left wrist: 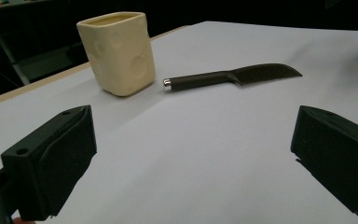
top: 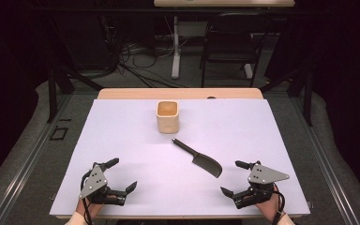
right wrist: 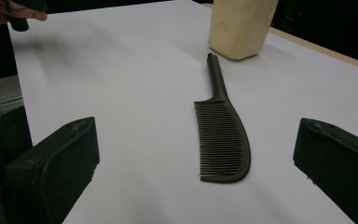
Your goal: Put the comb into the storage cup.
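Two black jaws rise from the bottom corners of the right gripper view, standing wide apart with nothing between their pads; past them, in the middle of that frame, lies the dark comb [right wrist: 223,140], flat on the white table cover [right wrist: 121,84], its toothed end nearest the camera and its handle running up the frame toward the cream cup [right wrist: 238,27] at the top; handle tip and cup look just beside each other, though I cannot tell whether they touch. In the high view the right gripper [top: 236,178] sits at the lower right, jaws spread and empty, just right of the comb's [top: 198,158] broad end and apart from it; the left gripper [top: 122,174] sits at the lower left, likewise spread and holding nothing, well apart from the comb. From that camera the comb lies slantwise at the centre, handle toward the upper left, and the cup [top: 167,116] stands upright just above it, a little apart. Along the left gripper view the cup [left wrist: 118,52] stands at the upper left; the comb [left wrist: 233,76] lies to its right, metal-capped handle end just beside the cup's base; both jaws frame bare cover [left wrist: 191,154].
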Available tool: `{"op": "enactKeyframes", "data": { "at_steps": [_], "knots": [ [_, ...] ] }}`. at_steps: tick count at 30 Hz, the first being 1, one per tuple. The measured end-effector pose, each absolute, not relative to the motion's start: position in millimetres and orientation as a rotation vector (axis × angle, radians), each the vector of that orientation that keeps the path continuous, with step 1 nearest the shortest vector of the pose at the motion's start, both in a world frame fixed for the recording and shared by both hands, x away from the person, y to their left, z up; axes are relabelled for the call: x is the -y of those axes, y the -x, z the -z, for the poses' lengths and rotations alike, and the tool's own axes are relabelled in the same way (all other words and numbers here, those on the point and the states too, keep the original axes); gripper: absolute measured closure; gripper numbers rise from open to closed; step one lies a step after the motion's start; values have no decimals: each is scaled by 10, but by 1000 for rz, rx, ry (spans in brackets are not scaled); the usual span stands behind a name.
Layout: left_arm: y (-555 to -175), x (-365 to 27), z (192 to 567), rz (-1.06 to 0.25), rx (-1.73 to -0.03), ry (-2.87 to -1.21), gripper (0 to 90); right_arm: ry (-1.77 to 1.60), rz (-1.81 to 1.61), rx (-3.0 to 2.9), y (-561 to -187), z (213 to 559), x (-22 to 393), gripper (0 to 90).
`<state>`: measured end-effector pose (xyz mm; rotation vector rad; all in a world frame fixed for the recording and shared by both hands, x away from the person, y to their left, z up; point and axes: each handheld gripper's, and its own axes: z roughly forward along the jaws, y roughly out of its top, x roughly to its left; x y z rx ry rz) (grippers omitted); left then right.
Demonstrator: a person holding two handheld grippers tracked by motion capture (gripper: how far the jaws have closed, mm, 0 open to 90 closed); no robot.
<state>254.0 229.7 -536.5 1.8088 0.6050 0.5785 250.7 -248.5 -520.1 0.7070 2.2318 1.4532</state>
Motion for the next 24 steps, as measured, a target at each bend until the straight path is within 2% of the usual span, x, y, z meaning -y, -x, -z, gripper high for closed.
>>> {"op": "enactKeyframes", "data": {
  "at_steps": [24],
  "knots": [
    [-2555,-2298,5373,-572,-612,-1804,1,-760,-1455,-2273,-2686,5190,2335,0]
  ]
}}
